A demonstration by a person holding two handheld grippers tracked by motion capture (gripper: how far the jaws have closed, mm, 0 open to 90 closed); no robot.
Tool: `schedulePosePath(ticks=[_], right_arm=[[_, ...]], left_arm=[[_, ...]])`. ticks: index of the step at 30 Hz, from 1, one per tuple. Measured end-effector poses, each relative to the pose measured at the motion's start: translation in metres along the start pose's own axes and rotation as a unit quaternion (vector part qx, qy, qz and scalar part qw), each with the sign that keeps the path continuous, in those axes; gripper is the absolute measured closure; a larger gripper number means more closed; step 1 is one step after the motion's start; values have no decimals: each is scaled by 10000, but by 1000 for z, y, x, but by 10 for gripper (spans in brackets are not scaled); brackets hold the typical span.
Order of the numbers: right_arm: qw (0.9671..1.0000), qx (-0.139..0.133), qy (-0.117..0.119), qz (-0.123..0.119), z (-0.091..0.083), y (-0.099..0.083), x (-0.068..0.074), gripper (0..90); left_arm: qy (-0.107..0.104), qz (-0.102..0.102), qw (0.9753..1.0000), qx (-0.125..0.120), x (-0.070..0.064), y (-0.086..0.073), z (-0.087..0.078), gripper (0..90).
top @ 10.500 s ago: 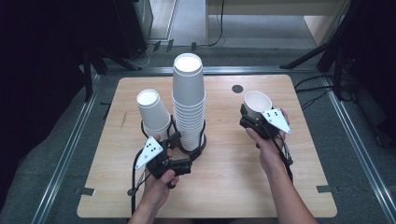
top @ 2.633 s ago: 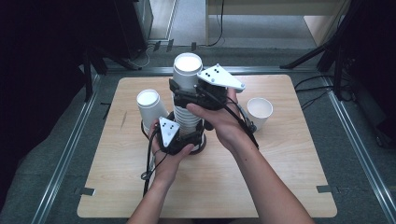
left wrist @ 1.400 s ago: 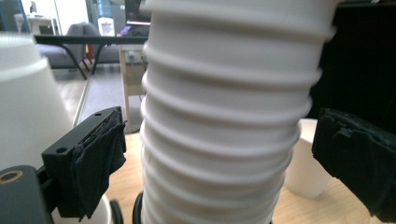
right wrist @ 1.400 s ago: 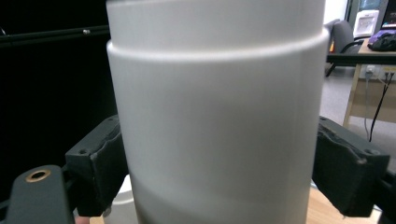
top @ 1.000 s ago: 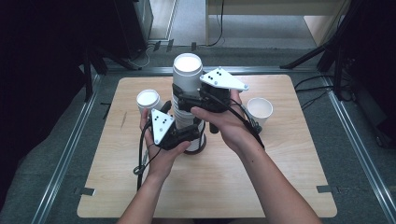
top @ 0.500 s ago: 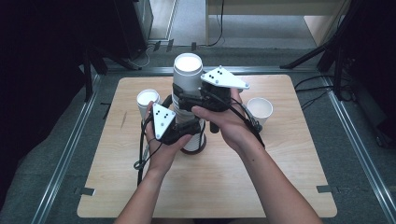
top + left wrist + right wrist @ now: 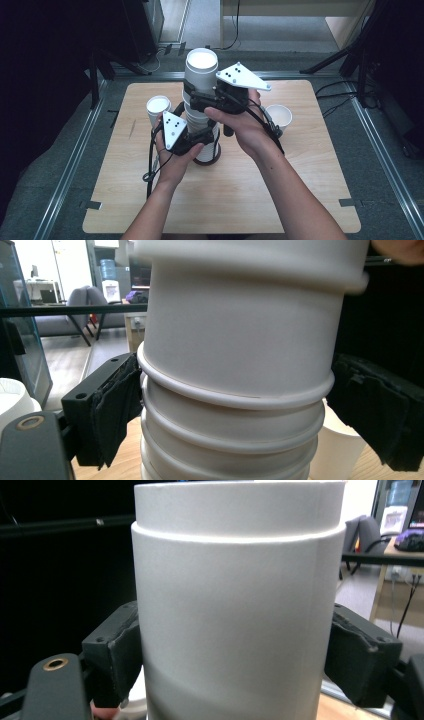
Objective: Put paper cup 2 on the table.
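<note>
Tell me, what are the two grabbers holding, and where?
Both hold the tall stack of white paper cups. The right gripper clamps the top cup's side wall; the left gripper clamps the stack lower down, at the rims.

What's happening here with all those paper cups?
A person stands at a wooden table with a grasping tool in each hand, working on a tall stack of white paper cups. The left tool has its jaws around the lower part of the stack, while the right tool closes around the upper cups, probably to pull some off. One single cup stands left of the stack, another single cup to its right.
</note>
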State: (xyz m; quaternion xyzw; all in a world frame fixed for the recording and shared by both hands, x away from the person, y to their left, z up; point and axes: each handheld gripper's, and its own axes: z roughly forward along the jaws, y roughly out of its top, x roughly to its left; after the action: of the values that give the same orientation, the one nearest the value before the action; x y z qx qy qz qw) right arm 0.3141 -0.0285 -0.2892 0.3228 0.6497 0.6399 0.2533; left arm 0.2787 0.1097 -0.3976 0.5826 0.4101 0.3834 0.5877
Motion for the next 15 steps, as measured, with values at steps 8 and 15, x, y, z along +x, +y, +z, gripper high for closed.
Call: schedulePosePath(ticks=[8,15], right_arm=[[9998,206,25,13,2,-9,-2,158],[9992,360,134,55,0,-22,-3,54]], left_arm=[[7,14,10000,18,0,0,0,84],[13,15,10000,12,0,0,-1,86]])
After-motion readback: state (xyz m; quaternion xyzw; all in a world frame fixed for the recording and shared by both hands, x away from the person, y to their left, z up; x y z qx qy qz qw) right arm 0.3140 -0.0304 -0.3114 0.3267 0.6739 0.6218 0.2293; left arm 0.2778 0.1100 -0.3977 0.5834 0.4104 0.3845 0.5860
